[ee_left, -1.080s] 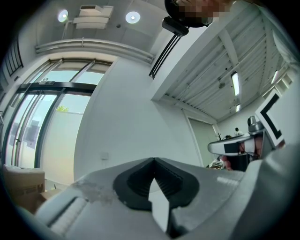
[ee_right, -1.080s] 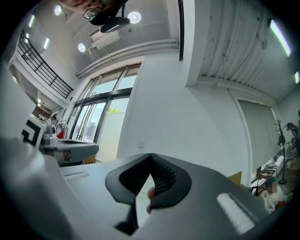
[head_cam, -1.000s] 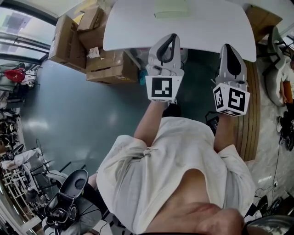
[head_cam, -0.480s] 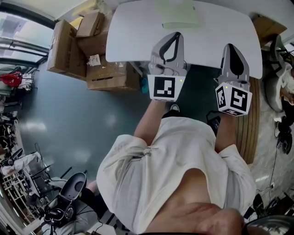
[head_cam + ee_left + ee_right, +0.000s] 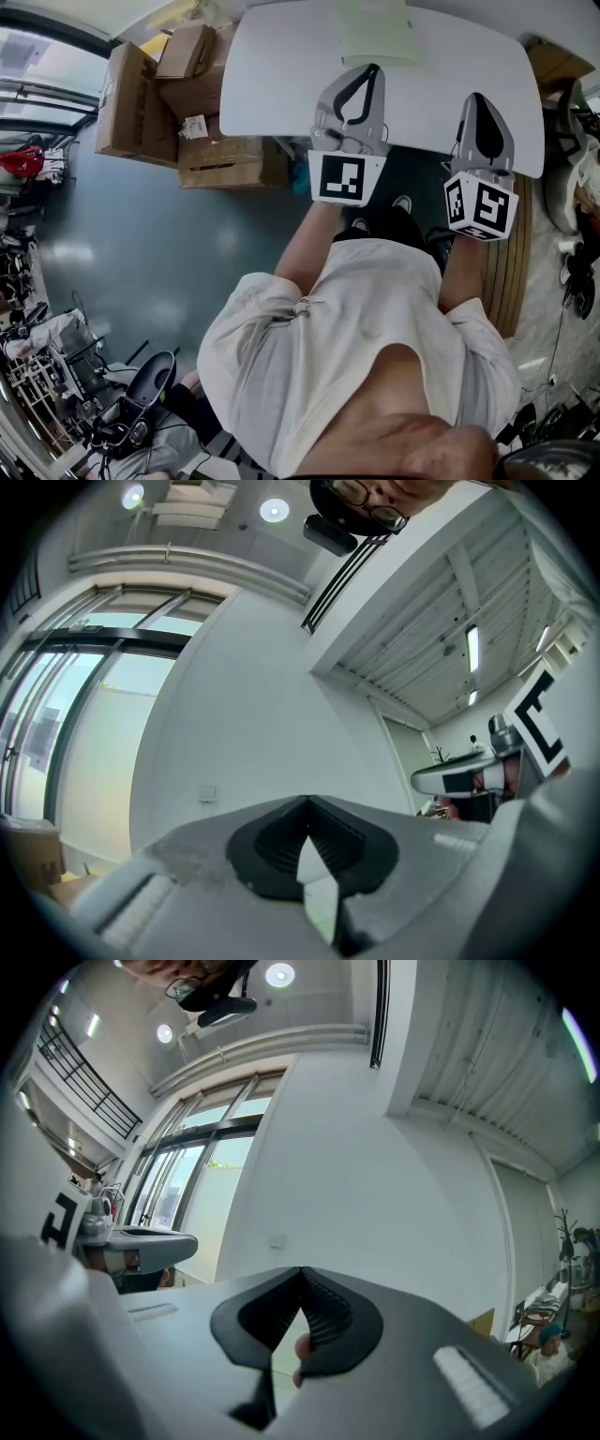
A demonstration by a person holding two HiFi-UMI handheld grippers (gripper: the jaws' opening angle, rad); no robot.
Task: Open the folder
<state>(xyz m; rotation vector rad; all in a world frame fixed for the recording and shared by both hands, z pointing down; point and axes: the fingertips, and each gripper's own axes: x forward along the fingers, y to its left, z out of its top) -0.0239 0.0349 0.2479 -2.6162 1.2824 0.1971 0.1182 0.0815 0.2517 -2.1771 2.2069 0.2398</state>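
A pale green folder (image 5: 375,33) lies closed on the white table (image 5: 281,84), at its far middle. My left gripper (image 5: 370,69) is held over the table's near edge, short of the folder, and its tips point toward it. My right gripper (image 5: 479,97) hovers at the near right edge of the table, right of the folder. In the left gripper view the left gripper (image 5: 307,802) has its jaw tips touching with nothing between them. The right gripper (image 5: 302,1272) looks the same in its own view. Both views face a white wall, so the folder is hidden there.
Cardboard boxes (image 5: 187,103) are stacked on the grey floor left of the table. A slatted wooden panel (image 5: 511,253) stands to the right, with chairs (image 5: 562,112) beyond it. The person's white shirt (image 5: 356,356) fills the lower middle.
The table and folder have slid down and closer in the head view as the person walks up to them. Both grippers, still shut, now reach over the table's near edge.
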